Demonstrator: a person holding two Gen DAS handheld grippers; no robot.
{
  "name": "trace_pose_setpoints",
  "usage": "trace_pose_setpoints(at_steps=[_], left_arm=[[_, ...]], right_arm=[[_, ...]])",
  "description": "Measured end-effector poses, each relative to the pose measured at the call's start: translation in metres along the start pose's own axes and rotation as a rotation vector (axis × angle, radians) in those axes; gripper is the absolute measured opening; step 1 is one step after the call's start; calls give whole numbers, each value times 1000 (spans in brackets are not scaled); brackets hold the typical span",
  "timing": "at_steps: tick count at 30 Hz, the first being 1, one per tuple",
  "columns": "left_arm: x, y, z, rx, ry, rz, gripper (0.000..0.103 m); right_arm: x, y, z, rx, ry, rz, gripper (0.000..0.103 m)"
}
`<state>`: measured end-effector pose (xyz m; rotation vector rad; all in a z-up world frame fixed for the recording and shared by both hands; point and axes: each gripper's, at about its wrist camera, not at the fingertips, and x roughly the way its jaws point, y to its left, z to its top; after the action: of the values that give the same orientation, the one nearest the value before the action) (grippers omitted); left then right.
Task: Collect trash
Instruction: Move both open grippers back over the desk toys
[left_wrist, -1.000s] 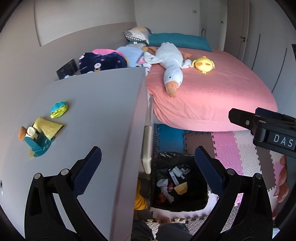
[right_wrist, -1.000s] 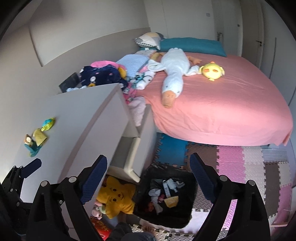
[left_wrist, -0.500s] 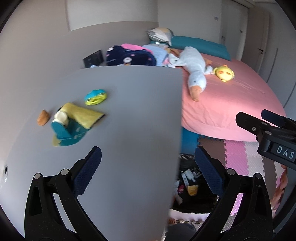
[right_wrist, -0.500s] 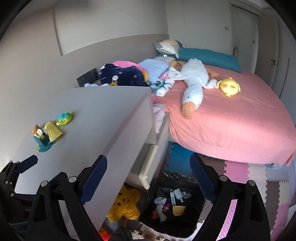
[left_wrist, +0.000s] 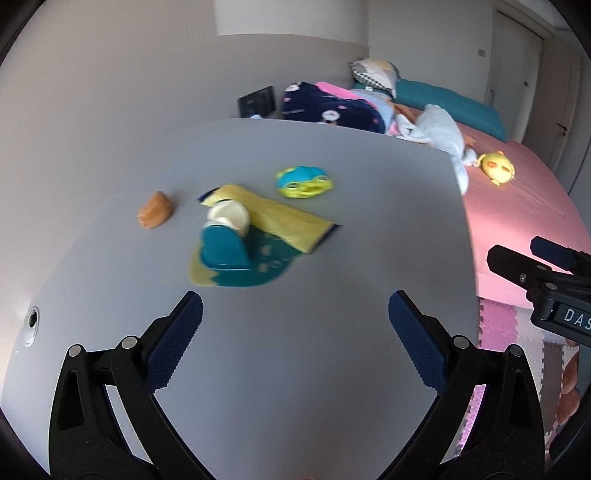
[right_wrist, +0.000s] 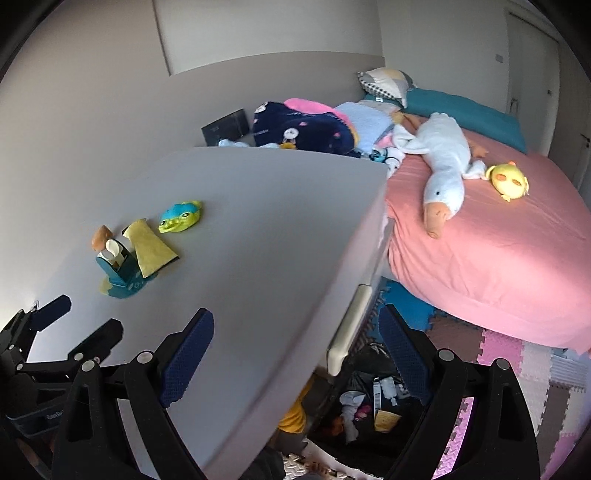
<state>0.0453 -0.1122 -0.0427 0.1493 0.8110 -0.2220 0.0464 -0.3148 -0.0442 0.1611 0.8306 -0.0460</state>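
Fingers spread wide on your left gripper (left_wrist: 295, 314), with nothing between the blue pads; it hangs over the grey dresser top (left_wrist: 295, 369). Just ahead of it lies the small pile of trash: a teal and yellow wrapper (left_wrist: 258, 269) flat on the surface, a teal box (left_wrist: 221, 251) and a pale cup-like piece (left_wrist: 229, 218) on top of it, all blurred. An orange-brown lump (left_wrist: 155, 215) sits just left of the pile, apart from it, and a blue and green toy face (left_wrist: 304, 181) lies just beyond the wrapper.

Your right gripper (right_wrist: 295, 339) is equally wide apart and holds nothing. It hangs over the dresser's right edge, above the black trash bin (right_wrist: 369, 417) on the floor, which has white scraps and a yellow piece inside. A yellow plush (right_wrist: 293, 417) shows beside the bin under the dresser edge. Foam floor tiles (right_wrist: 517, 369) in pink, brown and white spread to the right.

Farther off is the pink bed (right_wrist: 498, 240), with a white goose plush (right_wrist: 443, 162) and a yellow round plush (right_wrist: 509, 181) on it. A teal pillow (right_wrist: 469, 110) lies at its head.
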Motion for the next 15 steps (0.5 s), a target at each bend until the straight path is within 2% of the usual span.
trace_pose_setpoints(at_steps=[15], left_arm=[[16,67,6,-84,5,58,97]], right_arm=[[35,49,18,-72,33,65,90]])
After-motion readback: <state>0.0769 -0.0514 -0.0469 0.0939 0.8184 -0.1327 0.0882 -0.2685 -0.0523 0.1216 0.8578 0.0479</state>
